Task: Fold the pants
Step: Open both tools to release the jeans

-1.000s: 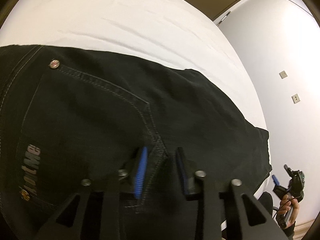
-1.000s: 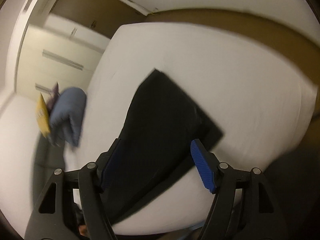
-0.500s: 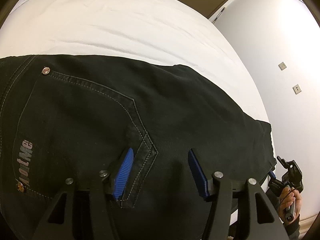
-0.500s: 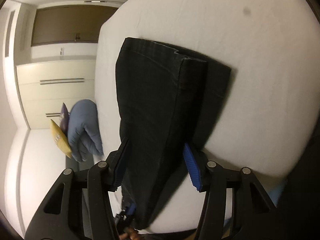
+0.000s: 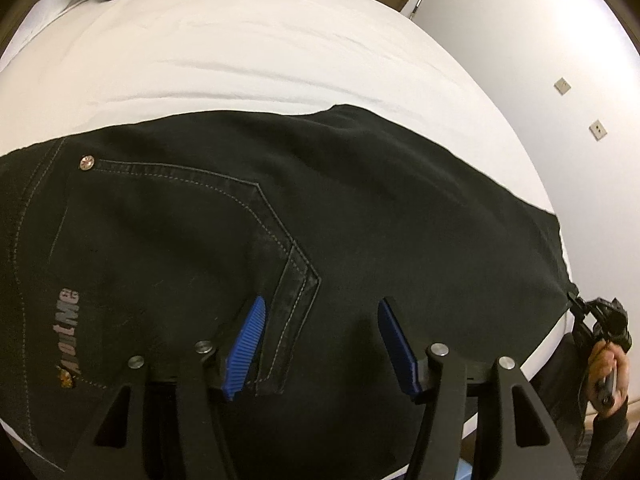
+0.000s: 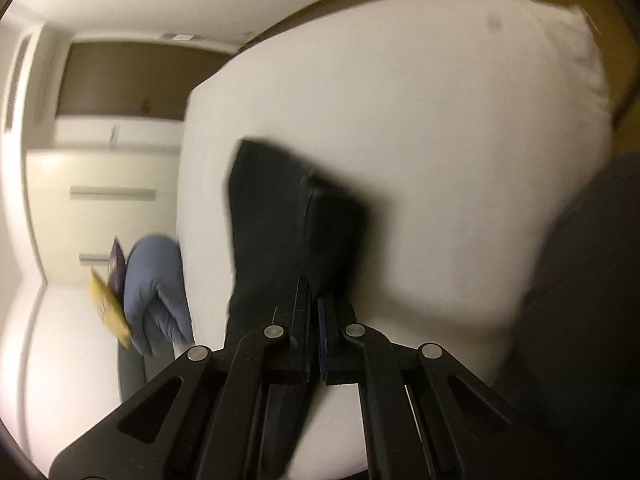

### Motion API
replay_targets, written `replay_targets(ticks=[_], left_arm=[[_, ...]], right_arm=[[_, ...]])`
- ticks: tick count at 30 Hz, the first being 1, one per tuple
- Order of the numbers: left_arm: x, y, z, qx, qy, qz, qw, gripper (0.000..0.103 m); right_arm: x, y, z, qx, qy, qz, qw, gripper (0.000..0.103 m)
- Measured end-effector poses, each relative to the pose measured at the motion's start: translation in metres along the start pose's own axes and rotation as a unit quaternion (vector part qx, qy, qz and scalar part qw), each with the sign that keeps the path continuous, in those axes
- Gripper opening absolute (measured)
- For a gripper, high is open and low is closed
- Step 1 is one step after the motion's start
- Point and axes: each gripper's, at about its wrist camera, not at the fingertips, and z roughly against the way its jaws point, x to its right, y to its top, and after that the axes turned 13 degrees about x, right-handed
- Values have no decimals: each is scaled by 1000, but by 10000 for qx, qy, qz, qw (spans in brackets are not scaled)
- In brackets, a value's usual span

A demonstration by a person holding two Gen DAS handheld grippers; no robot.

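The left gripper [image 5: 320, 344] hangs released, its blue ribbed pads [image 5: 245, 350] spread just above the stitched back pocket [image 5: 180, 248] of the black denim pants [image 5: 360, 208], which lie flat on the white-sheeted bed [image 5: 240, 52] beneath and ahead of it. The right gripper [image 6: 314, 304] is clenched on the pants' hem end directly before its tips, with a grey-blue puffy bundle [image 6: 156, 292] beyond to its left.
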Motion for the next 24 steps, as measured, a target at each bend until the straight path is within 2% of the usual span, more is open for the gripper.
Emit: replay_targets(ticks=[3, 6, 10, 12, 13, 14, 16, 17, 19, 21, 22, 24], left_arm=[[0, -2, 3, 21, 45, -10, 10000, 62], [0, -6, 7, 44, 73, -57, 9999, 62], [-3, -7, 7, 102, 22, 1, 9999, 62], [-8, -6, 7, 105, -4, 26, 9999, 64], [-9, -5, 7, 114, -27, 43, 9999, 65], [-14, -7, 8, 124, -37, 42, 9999, 66], [-8, -14, 9, 147, -30, 22, 9999, 67], [-8, -15, 9, 162, -28, 16, 9999, 69], [-4, -16, 9, 183, -14, -7, 9998, 72], [2, -17, 6, 186, 31, -47, 9998, 75], [4, -17, 7, 182, 51, -59, 9998, 76], [5, -18, 5, 169, 83, -60, 9998, 76]], right_arm=[[-13, 0, -3, 81, -164, 401, 9990, 1], [-11, 6, -1, 50, -281, 454, 9986, 1], [-23, 7, 1, 57, -651, 1109, 9917, 3], [-38, 16, 19, 472, -804, 1325, 9868, 16], [-44, 21, 28, 686, -871, 1402, 9839, 31], [-55, 31, 43, 1212, -1113, 1566, 9739, 46], [-70, 39, 61, 1701, -1072, 1739, 9640, 48], [-86, 40, 66, 1739, -802, 1932, 9623, 47], [-109, 30, 60, 1442, -379, 2269, 9624, 47], [-136, -5, 31, 577, 507, 2519, 9647, 47], [-141, -18, 19, 247, 780, 2515, 9644, 45], [-157, -69, -29, -765, 1304, 2497, 9564, 45]])
